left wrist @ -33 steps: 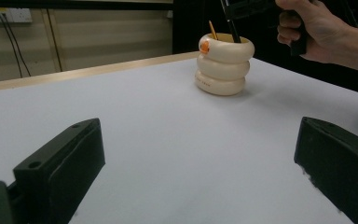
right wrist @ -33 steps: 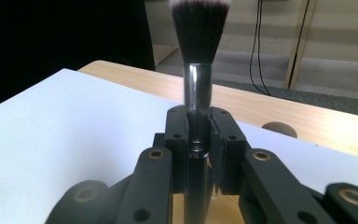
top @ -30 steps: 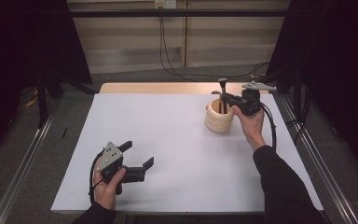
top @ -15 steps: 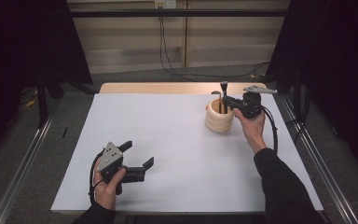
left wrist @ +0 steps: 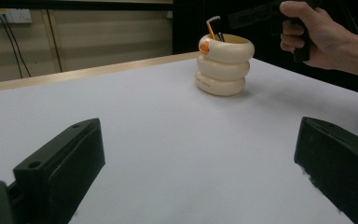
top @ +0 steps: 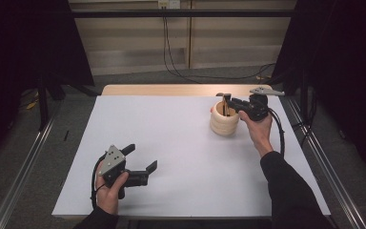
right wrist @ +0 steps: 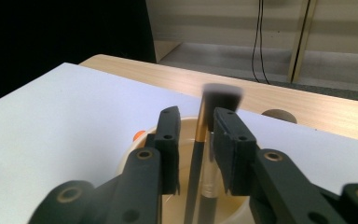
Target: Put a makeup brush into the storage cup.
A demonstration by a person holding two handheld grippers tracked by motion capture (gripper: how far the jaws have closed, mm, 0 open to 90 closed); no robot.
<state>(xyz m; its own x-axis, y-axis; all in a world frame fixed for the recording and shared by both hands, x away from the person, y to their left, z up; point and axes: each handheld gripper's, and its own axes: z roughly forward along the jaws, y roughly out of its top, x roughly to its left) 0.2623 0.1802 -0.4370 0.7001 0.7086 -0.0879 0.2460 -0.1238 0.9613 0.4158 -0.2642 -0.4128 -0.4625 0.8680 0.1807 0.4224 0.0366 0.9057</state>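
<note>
White table (top: 181, 157), holder's (left wrist: 224, 65) small print unreadable

No legible text, number or brand anywhere. Nearest candidate — a row of small dark marks low on the cream ringed cup (left wrist: 224, 65), on its bottom ring, too small for me to read. Above them, on the cup's top ring, an orange spot (left wrist: 205, 47) — a plain patch or emblem, no lettering I can make out.
</note>
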